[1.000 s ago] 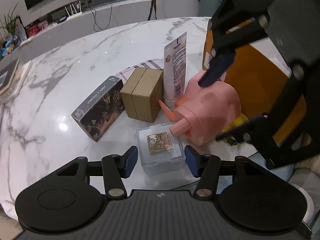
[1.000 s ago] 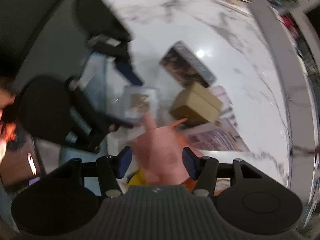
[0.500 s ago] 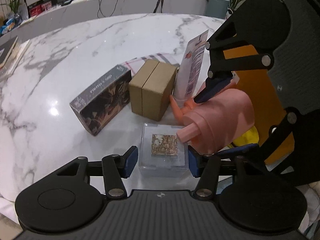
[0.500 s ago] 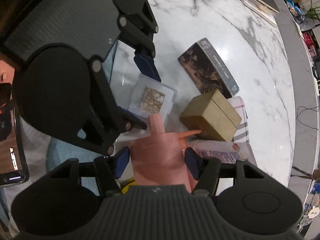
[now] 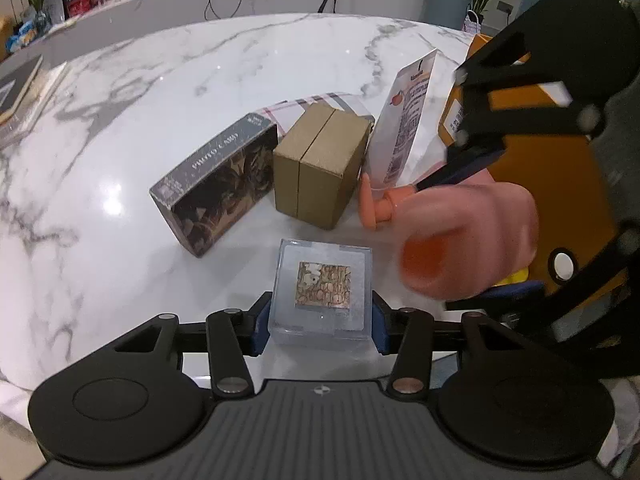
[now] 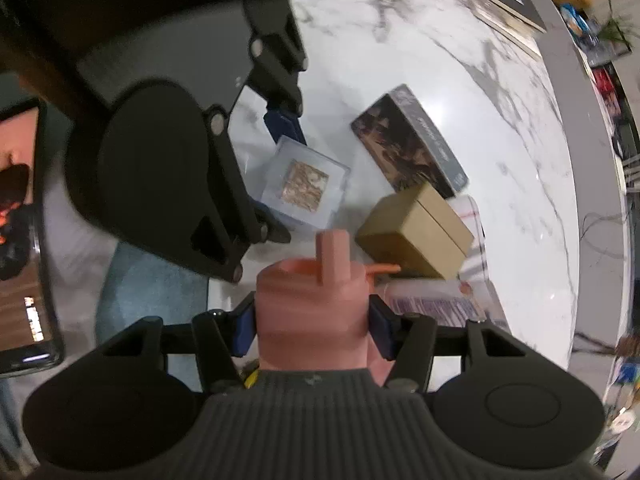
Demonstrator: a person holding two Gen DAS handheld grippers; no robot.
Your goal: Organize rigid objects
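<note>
My left gripper point(image 5: 320, 320) is shut on a clear plastic case point(image 5: 320, 292) with a patterned square inside, at the near edge of the marble table point(image 5: 160, 80). The case also shows in the right wrist view point(image 6: 304, 180). My right gripper point(image 6: 312, 328) is shut on a pink toy point(image 6: 312, 304) with an orange-tipped peg, held to the right of the case. The toy shows in the left wrist view point(image 5: 468, 236). A dark photo-card box point(image 5: 216, 188), a brown cardboard box point(image 5: 320, 164) and a white tube point(image 5: 408, 128) stand in a row behind.
An orange box point(image 5: 540, 168) stands at the right behind my right gripper. A striped flat item point(image 5: 308, 104) lies under the brown box. Books point(image 5: 16, 84) lie at the far left table edge. A phone screen point(image 6: 20, 236) shows at the left of the right wrist view.
My left gripper has moved forward and closed its jaws onto the clear case. My right gripper has turned with the pink toy, its peg now pointing toward the left camera.
</note>
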